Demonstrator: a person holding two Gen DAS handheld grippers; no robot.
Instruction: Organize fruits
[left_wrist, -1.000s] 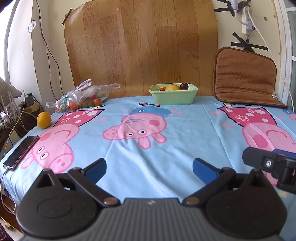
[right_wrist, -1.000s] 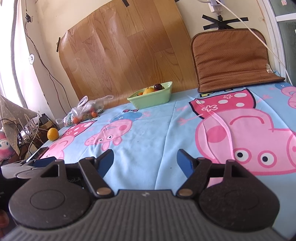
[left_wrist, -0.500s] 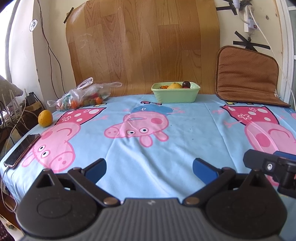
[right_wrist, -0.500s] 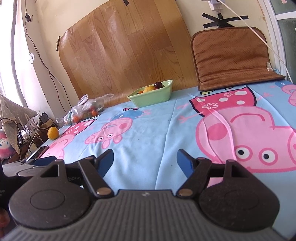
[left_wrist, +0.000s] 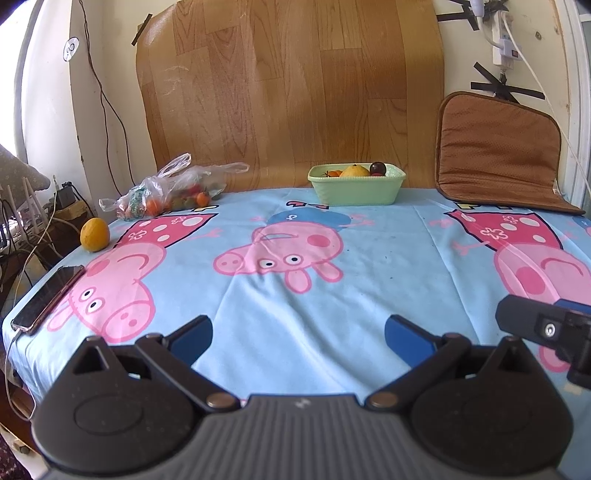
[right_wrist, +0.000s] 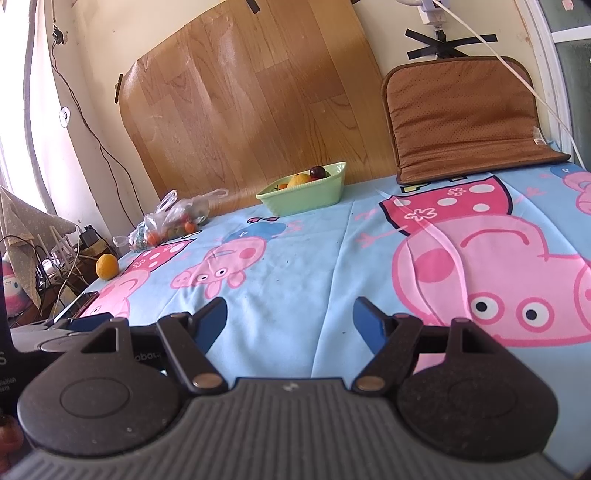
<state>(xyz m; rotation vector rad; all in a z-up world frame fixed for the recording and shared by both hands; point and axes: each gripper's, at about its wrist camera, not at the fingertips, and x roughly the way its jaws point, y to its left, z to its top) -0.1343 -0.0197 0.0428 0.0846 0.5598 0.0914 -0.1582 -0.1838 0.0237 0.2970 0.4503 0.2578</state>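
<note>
1. Cartoon-pig tablecloth (left_wrist: 388, 236) is covering the table; its middle is lying bare.
2. Green dish (left_wrist: 356, 189) is sitting at the far edge, holding fruit.
3. Loose orange (left_wrist: 95, 234) is resting near the left edge, beside a plastic bag (left_wrist: 170, 190).
4. Left gripper (left_wrist: 297, 332) and right gripper (right_wrist: 290, 321) are hovering empty, fingers spread apart.

Left wrist view: low at near table edge, facing far wall squarely. Right wrist view: same edge, angled left. Both share green dish (left_wrist: 356, 188) (right_wrist: 303, 192), orange (left_wrist: 95, 234) (right_wrist: 107, 266).
</note>
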